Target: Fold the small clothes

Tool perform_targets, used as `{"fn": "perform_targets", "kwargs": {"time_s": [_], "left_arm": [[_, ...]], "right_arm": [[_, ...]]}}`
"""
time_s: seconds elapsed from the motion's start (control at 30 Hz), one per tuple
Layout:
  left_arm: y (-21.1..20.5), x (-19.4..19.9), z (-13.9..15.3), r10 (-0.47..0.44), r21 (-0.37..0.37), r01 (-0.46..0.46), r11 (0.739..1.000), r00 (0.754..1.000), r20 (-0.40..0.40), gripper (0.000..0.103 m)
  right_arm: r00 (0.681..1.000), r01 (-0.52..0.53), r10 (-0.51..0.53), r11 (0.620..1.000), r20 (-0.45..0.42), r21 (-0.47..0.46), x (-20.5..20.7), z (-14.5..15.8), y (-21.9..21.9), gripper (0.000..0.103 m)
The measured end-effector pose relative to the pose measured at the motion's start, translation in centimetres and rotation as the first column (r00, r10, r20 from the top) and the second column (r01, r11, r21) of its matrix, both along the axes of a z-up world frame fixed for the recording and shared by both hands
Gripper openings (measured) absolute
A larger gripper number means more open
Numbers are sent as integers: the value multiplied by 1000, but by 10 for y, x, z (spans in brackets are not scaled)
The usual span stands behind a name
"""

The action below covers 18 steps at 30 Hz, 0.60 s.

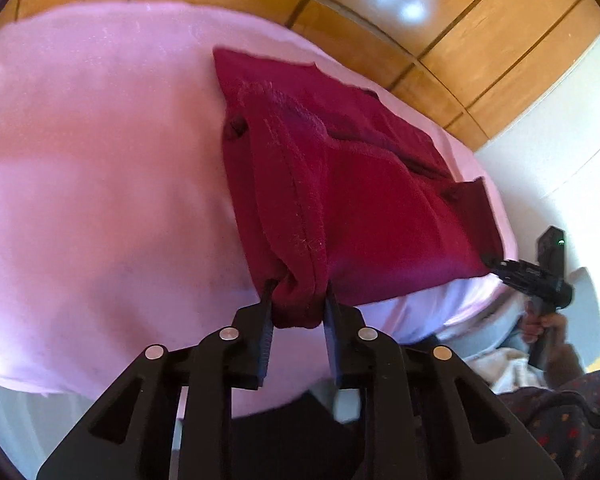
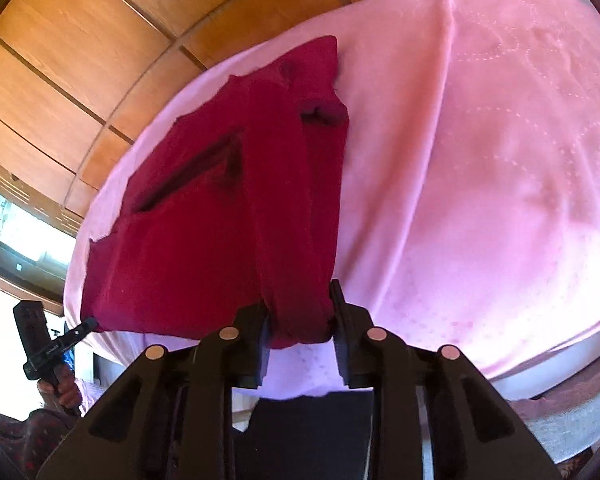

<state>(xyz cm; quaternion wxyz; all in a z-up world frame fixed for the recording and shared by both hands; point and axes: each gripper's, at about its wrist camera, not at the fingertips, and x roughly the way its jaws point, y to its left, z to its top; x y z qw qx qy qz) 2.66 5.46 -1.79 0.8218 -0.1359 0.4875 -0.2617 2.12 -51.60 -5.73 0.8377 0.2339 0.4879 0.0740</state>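
Currently both grippers, left gripper [image 1: 298,304] and right gripper [image 2: 300,312], clamp bunched near corners of the red garment [image 1: 340,184] lying on the pink bed [image 1: 100,200]; uneven pulling could, I judge, skew the fold or slip the cloth free.

Two black hand-held grippers [image 1: 298,300] [image 2: 300,312] with silver rivets; dark sleeve [image 1: 572,420] with red specks.

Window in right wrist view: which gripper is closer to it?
Left. The left gripper shows just below the window, clamping one corner of the maroon garment; the right gripper clamps the opposite corner, farther away.
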Motion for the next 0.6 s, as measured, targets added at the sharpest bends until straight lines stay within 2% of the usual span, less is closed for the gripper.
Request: {"fn": "perform_targets", "kwargs": {"time_s": [0.03,0.07,0.1,0.27,0.43,0.47,0.5,0.53,0.6], "left_arm": [[-1,6,4,17,-11,-17,1000,1000,12,37],[1,14,9,38,-38,-37,999,999,25,52],[2,18,13,55,-44,-53,998,998,36,59],[2,62,21,136,-27,-134,991,988,77,59],[-6,95,11,124,-32,-123,992,991,44,58],[-8,98,9,119,-27,-118,993,992,40,53],[-11,101,7,109,-26,-108,994,994,32,39],[-15,104,6,96,-21,-96,995,995,22,34],[-17,101,6,96,-6,-95,995,994,47,15]], "right_arm": [[1000,15,-15,1000,13,-13,2,4,-2,46],[999,34,-33,999,33,-21,6,9,-5,61],[998,45,-44,999,49,-29,7,12,-7,64],[994,51,-39,992,107,-117,34,27,1,70],[991,30,-4,981,135,-192,68,31,14,70],[991,31,-3,979,137,-199,76,30,19,70],[990,27,1,979,138,-200,80,29,14,70],[990,22,6,980,138,-200,90,26,17,69],[991,11,17,978,131,-209,99,23,20,60]]}}
